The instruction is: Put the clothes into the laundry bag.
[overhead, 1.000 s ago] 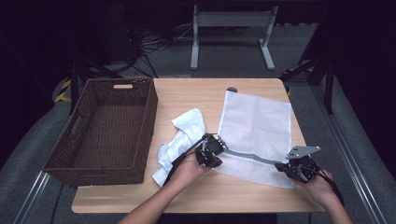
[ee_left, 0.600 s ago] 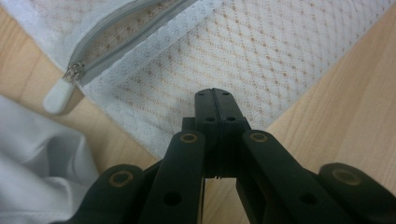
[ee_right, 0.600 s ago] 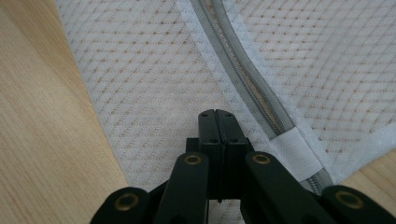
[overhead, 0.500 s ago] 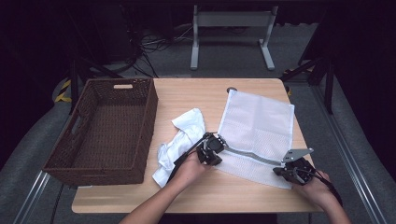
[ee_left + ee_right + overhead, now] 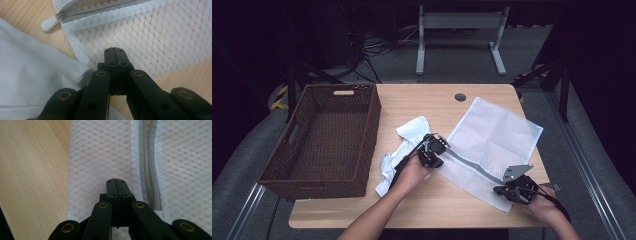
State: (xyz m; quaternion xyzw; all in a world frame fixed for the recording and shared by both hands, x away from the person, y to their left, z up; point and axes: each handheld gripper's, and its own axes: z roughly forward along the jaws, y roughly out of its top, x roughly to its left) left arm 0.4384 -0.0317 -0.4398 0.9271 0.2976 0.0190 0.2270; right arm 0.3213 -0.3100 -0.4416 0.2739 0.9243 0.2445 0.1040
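A white mesh laundry bag (image 5: 492,135) lies flat on the wooden table (image 5: 447,212), its grey zipper (image 5: 472,167) running along the near edge. A crumpled white cloth (image 5: 409,137) lies just left of it. My left gripper (image 5: 434,152) is shut at the bag's left corner, jaws together over the mesh (image 5: 155,37), with the white zipper pull (image 5: 50,23) and the cloth (image 5: 30,75) close by. My right gripper (image 5: 512,192) is shut at the bag's near right corner, tips (image 5: 116,181) over the mesh (image 5: 100,157) beside the zipper (image 5: 148,170). No fabric shows between either pair of jaws.
A dark wicker basket (image 5: 302,125) stands open at the table's left end. A round cable hole (image 5: 460,97) sits near the far edge. The table's right edge is close to the bag's far corner.
My right hand has moved toward me and a little left along the near edge. The bag has turned, its far right corner swinging toward the table's right edge. The left gripper shifted slightly.
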